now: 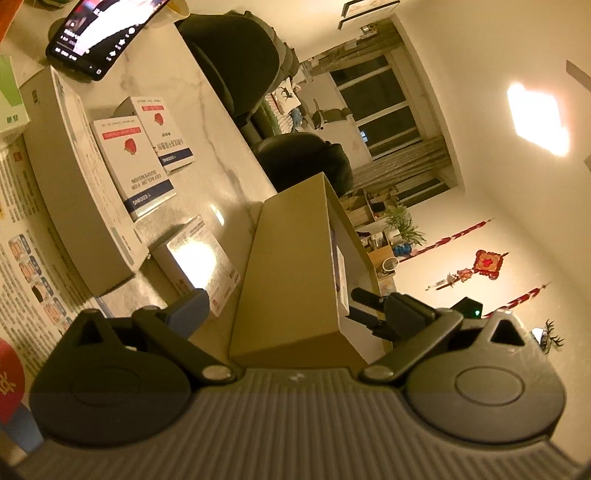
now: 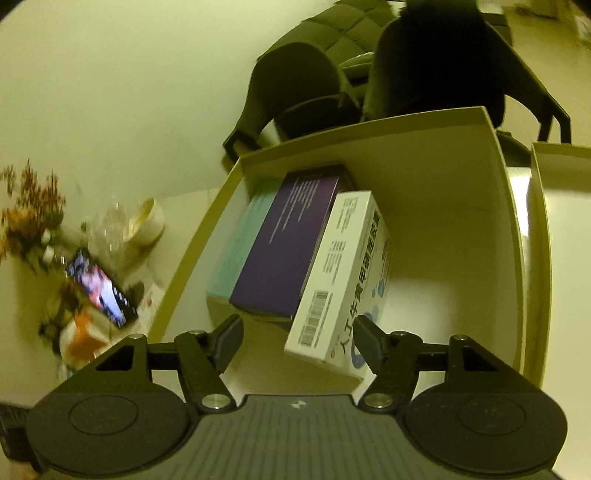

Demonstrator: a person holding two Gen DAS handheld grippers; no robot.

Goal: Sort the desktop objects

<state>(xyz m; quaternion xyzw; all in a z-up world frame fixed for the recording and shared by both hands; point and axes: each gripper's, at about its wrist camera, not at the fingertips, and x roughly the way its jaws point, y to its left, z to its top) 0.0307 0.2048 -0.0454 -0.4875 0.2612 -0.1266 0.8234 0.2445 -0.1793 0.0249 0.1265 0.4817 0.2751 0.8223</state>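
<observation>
Right gripper [image 2: 297,341] hangs open, tipped down over the cardboard box [image 2: 495,206], which holds a white box [image 2: 343,273]. Left gripper [image 1: 295,314], rolled sideways, is open around that box's wall.

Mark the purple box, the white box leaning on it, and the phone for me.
purple box [image 2: 291,243]: right wrist view, on its broad top face.
white box [image 2: 332,273]: right wrist view, on its barcode side.
phone [image 1: 99,33]: left wrist view, on the lit screen.

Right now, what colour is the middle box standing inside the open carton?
Dark purple, between a teal box and a white one; the right wrist view shows it best.
</observation>
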